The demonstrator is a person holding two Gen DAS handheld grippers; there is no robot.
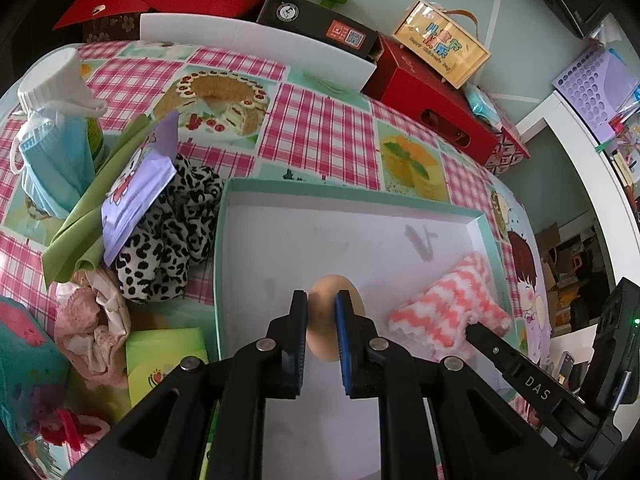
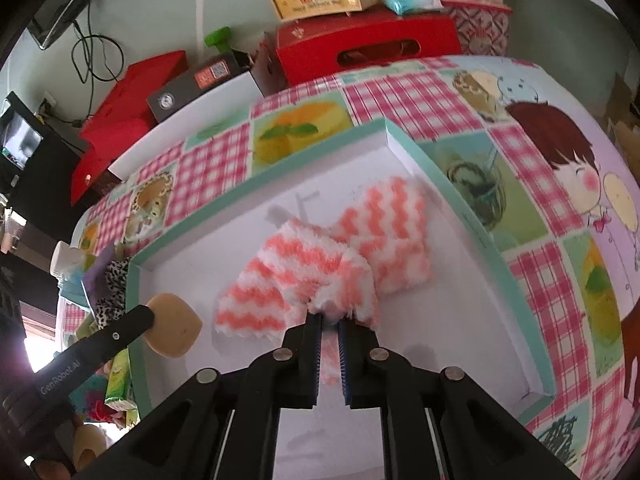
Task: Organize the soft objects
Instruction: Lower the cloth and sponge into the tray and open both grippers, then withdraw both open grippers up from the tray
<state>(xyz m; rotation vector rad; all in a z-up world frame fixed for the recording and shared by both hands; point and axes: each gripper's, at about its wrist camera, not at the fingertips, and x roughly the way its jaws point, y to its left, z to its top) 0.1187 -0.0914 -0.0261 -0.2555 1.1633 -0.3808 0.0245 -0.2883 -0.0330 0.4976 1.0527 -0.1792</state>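
- Left gripper (image 1: 322, 300) clamps the sponge (image 1: 335, 322); right gripper (image 2: 330, 322) pinches the cloth (image 2: 340, 248).
- Lower both flat into the tray (image 1: 340, 196), then release.

Both tools are matte black plastic. The left gripper (image 1: 322, 298) has two flat, straight fingers; the inner pad (image 1: 345, 344) of one is ribbed blue rubber, the other looks black. Angular linkage arms with triangular cut-outs spread behind them, joined by round silver pivot pins (image 1: 266, 345). The right gripper (image 2: 330, 322) is built alike, with silver pins (image 2: 282, 354). White lettering marks the fingers' outer sides: "DAS" (image 1: 538, 387) and "GenRobot.AI" (image 2: 62, 375).
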